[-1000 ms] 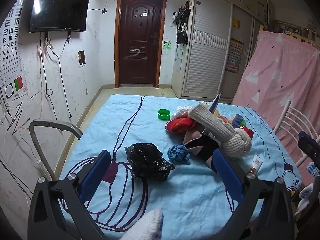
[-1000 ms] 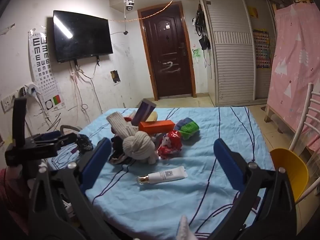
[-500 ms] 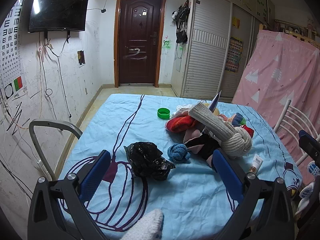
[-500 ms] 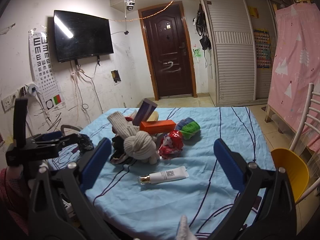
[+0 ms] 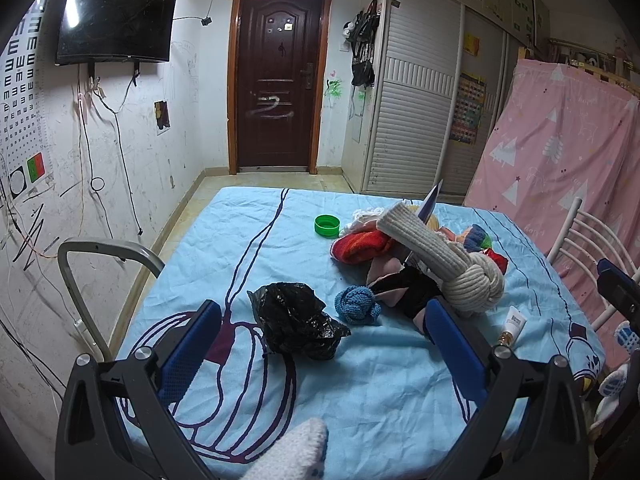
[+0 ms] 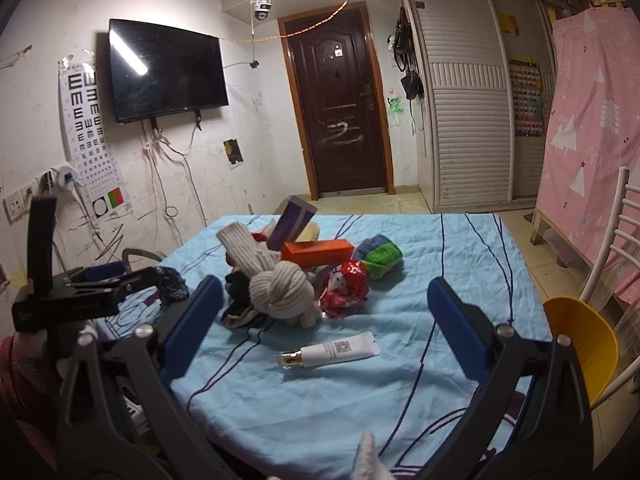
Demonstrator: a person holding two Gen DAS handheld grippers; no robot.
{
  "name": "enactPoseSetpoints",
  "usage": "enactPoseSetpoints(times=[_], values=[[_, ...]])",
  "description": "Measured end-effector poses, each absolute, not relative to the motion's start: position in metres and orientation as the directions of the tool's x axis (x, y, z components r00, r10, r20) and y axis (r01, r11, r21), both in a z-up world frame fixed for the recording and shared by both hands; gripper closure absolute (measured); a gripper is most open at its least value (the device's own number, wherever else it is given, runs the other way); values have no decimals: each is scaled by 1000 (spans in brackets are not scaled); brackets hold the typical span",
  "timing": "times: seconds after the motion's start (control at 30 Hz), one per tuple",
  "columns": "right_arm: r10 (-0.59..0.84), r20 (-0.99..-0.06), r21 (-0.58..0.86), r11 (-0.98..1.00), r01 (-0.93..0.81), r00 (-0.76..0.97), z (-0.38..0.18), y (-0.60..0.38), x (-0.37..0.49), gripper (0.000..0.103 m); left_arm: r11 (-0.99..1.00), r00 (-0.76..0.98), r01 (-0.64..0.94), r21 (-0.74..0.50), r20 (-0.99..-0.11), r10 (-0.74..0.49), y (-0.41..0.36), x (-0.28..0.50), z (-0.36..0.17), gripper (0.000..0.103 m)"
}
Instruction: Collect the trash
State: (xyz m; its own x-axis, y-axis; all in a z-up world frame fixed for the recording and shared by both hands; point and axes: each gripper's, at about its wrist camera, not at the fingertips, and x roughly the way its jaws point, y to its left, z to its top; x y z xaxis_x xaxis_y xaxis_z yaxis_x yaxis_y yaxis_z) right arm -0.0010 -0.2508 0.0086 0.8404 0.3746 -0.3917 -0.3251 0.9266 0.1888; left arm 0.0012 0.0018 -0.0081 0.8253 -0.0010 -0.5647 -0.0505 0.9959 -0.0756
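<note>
— Where's the rubbish?

— The crumpled black plastic bag (image 5: 294, 326) lies on the blue bedsheet (image 5: 380, 392), low centre of the left wrist view, between the spread fingers of the left gripper (image 5: 322, 322), which holds nothing.

— And the other claw?

— The right gripper (image 6: 325, 300) gapes too, empty, with the white tube (image 6: 330, 353) lying between its fingers near the bottom of its view, just below the knotted cream sock (image 6: 280, 289).

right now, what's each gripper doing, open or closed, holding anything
Left gripper: open, holding nothing, black plastic bag lying between its fingers.
Right gripper: open, holding nothing, white tube on the sheet ahead.
</note>
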Motion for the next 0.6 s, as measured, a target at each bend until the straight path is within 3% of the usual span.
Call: enactPoseSetpoints(times=[0.6], values=[[374,-392,187,927,-325,840,9,-250,0,5,996,826,-49,-77,-564,-3,1,0,-7,10]])
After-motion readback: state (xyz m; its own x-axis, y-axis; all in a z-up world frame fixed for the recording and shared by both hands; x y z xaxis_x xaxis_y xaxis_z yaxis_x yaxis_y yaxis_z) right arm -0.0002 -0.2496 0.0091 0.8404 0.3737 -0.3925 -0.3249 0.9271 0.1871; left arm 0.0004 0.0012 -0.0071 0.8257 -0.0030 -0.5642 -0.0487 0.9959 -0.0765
